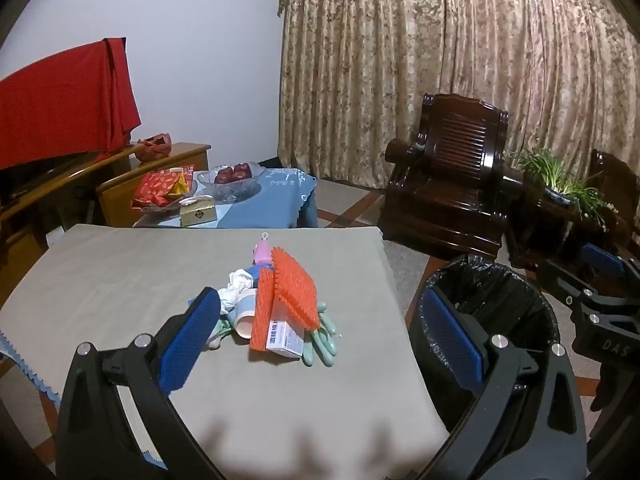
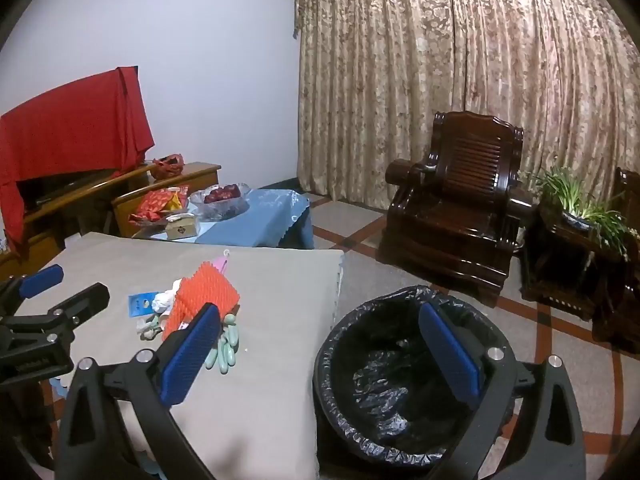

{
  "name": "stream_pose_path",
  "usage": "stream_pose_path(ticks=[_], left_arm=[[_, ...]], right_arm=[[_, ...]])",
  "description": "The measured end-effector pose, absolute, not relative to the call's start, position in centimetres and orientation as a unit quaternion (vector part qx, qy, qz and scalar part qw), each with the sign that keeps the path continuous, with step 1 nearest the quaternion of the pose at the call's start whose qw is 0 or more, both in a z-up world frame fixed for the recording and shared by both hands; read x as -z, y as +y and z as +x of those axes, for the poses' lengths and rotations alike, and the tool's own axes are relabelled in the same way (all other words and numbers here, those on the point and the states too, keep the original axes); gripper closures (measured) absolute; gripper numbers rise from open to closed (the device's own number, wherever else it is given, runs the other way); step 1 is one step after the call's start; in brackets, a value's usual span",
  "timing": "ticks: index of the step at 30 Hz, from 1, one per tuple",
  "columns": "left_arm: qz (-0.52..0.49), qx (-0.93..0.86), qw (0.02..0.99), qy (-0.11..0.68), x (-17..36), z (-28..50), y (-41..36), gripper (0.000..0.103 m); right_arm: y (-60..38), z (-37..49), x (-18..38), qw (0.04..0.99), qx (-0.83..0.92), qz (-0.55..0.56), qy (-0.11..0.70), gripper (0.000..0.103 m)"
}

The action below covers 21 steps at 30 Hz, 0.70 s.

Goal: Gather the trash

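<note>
Two grippers, left gripper (image 1: 320,344) and right gripper (image 2: 316,354), spread wide, holding nothing — still the opening step. Trash pile (image 1: 280,308) mid-tabletop (image 1: 120,272), untouched; lined bin (image 2: 400,380) just beside it. Next up — probably closing on the orange mesh (image 1: 296,288).

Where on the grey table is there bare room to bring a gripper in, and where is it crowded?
Bare cloth on the grey table: left of the trash pile, the near strip in front of it, and the far edge behind. Crowded: the pile itself, mid-table. The lined bin sits off the table's right edge.
</note>
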<state>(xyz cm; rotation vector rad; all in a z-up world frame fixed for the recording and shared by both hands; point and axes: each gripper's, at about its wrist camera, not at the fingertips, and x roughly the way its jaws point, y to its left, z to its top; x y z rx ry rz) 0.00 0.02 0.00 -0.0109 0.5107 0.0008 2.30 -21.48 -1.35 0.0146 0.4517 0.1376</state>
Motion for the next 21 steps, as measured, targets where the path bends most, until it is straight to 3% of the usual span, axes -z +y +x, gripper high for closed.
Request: stream_pose_path(ticks=[21], left_arm=[[-0.005, 0.0, 0.967, 0.253, 0.0, -0.02, 0.04, 0.005]], right_arm=[[-21.42, 2.5, 1.53, 0.972, -0.068, 0.006, 0.224, 0.006]])
